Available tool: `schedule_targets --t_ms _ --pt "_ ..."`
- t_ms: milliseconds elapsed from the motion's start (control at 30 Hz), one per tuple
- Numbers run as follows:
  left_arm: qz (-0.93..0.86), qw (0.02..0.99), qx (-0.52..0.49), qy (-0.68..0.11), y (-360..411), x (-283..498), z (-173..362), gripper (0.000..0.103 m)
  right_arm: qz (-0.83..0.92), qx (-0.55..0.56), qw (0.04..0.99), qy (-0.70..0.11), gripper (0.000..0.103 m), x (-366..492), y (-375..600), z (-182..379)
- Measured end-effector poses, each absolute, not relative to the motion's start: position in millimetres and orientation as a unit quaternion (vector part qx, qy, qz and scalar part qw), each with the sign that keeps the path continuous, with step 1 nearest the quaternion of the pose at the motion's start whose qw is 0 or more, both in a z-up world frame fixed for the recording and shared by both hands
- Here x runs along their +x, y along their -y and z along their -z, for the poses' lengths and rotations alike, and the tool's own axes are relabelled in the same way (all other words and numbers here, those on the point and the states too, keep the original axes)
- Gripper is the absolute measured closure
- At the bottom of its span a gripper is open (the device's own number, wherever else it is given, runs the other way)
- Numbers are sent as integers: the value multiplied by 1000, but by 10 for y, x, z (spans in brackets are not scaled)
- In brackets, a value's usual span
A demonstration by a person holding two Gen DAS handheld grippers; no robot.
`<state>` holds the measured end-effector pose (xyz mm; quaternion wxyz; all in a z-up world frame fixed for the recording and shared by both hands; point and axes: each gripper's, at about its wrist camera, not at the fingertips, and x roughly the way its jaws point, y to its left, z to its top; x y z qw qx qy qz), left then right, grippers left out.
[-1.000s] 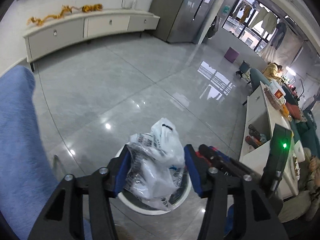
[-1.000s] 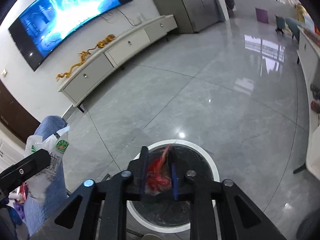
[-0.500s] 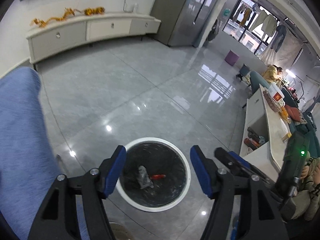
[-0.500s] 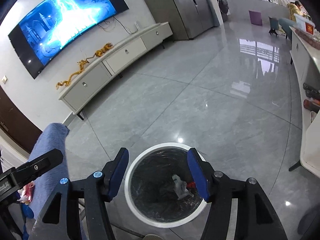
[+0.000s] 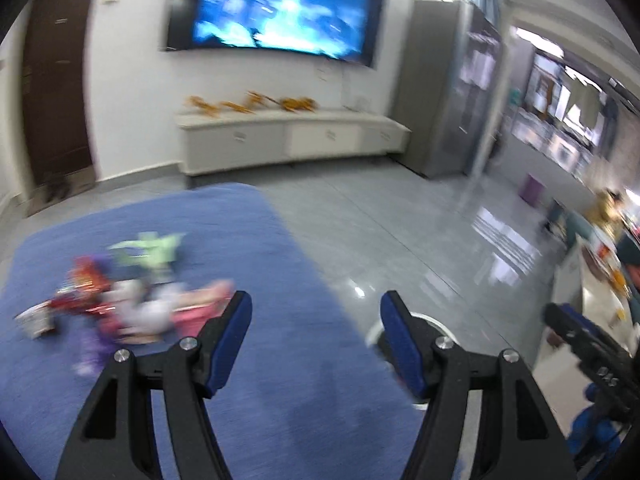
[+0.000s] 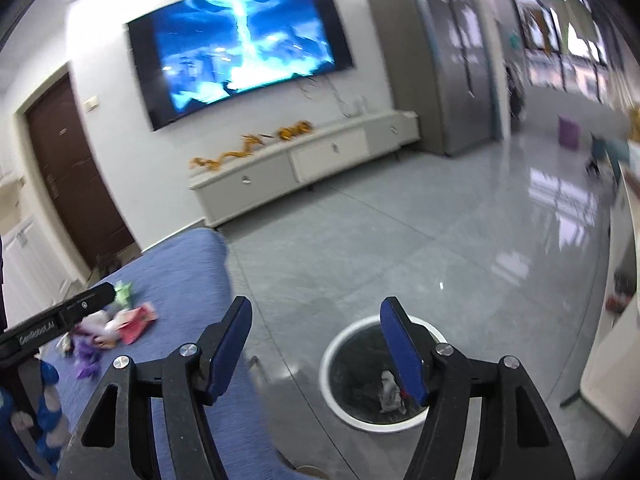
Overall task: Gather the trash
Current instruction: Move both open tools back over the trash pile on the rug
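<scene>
- Left tongs (image 5: 316, 320) are seen with the blue pads spread apart and nothing between them; the jaws have just been opening.
- Right tongs (image 6: 316, 320) are spread apart too, nothing gripped, and were also just opening.
- Under the left tongs a blue cloth (image 5: 256, 264) is spread out over some surface (what's under it can't be made out).
- A blurry pile of trash (image 5: 120, 304) is scattered on the cloth, left of the left tongs: red, pink, purple and white wrappers, plus a green one at the back. Details are smeared by motion.
- The bin (image 6: 352, 336), white rim with a dark liner, is sat on the grey floor just beside the cloth's edge, partly hidden by the right pad in the right view. A crumpled white scrap (image 6: 390, 394) and a bit of red are seen lying inside.
- Further off, a white cabinet (image 6: 304, 168) with gold ornaments on top is set against the wall.
- Above it a big TV (image 6: 244, 52) is lit up blue.
</scene>
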<state>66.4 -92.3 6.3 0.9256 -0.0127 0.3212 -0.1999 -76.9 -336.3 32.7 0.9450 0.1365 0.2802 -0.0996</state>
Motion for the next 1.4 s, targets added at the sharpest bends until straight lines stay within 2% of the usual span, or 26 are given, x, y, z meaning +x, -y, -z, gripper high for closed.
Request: schedule_targets --t_ms 67,200,400,1000,1200,1400 --pt "168 936 -28 -308 601 563 -112 25 91 117 951 -270 33 -824 3165 -416" --pt "111 952 -60 -278 -36 317 -210 24 75 81 962 -249 27 -915 2858 -568" --pt "71 963 -83 -246 -551 14 -354 24 62 56 972 -219 23 -1127 2561 -741" --pt "58 976 -78 -195 -785 -429 -635 24 42 35 983 -178 18 -1374 2345 -952" --pt "41 973 -77 -211 -861 -271 -567 24 10 40 981 -192 18 -1152 2287 -910" --pt "14 963 -78 -259 -1069 58 -267 24 -63 43 970 -232 18 -635 2114 -702"
